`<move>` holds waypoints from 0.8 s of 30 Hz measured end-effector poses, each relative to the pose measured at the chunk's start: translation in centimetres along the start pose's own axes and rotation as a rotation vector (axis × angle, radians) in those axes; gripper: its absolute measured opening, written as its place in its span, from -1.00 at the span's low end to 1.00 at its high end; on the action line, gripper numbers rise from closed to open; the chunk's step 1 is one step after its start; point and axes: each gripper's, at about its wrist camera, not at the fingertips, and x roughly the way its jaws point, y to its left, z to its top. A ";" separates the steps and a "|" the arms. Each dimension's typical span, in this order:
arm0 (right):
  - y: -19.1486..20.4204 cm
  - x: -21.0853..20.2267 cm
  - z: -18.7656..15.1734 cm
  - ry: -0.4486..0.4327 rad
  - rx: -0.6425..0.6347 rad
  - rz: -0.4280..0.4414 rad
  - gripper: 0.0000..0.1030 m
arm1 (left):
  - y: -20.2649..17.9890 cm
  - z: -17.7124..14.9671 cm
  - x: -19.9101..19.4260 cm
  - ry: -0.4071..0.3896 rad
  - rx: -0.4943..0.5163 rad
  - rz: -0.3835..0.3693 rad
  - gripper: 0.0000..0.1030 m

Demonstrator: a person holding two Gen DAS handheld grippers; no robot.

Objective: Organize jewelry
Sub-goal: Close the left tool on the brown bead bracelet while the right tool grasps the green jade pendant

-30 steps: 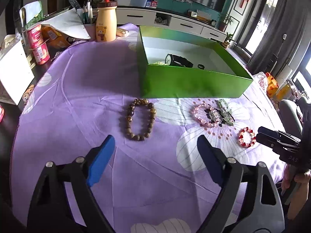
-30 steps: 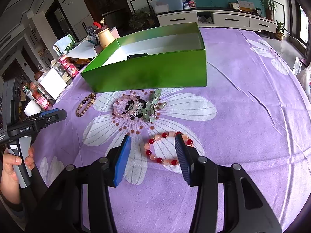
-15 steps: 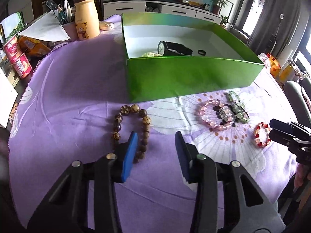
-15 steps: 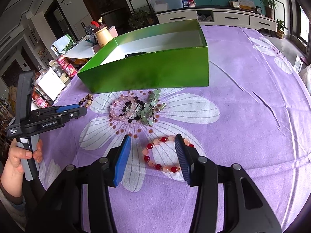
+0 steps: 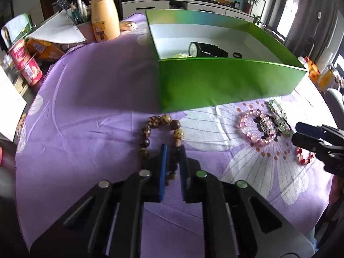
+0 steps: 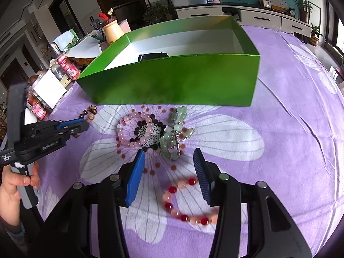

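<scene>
**Left gripper pinches the brown bead bracelet**

The left gripper (image 5: 172, 150) has its jaws drawn close on the near side of the brown bead bracelet (image 5: 160, 126), beads showing between its blue pads; the bracelet lies on the purple flowered tablecloth (image 5: 90, 99) just in front of the green box's (image 5: 215, 83) near left corner. The right gripper (image 6: 169, 163) hangs with jaws spread wide above the red-and-pink bracelet (image 6: 187, 202), which lies near the table's front edge. Between that bracelet and the box wall sit the pink bead bracelet (image 6: 133, 129) and the pale green bracelet (image 6: 176, 129), touching. A black watch (image 5: 206, 49) rests inside the box
</scene>
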 end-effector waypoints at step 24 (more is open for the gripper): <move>1.0 -3.0 0.1 -0.121 -0.041 -0.041 -0.95 | 1.9 -1.6 -1.8 -0.030 -0.176 -0.154 -0.86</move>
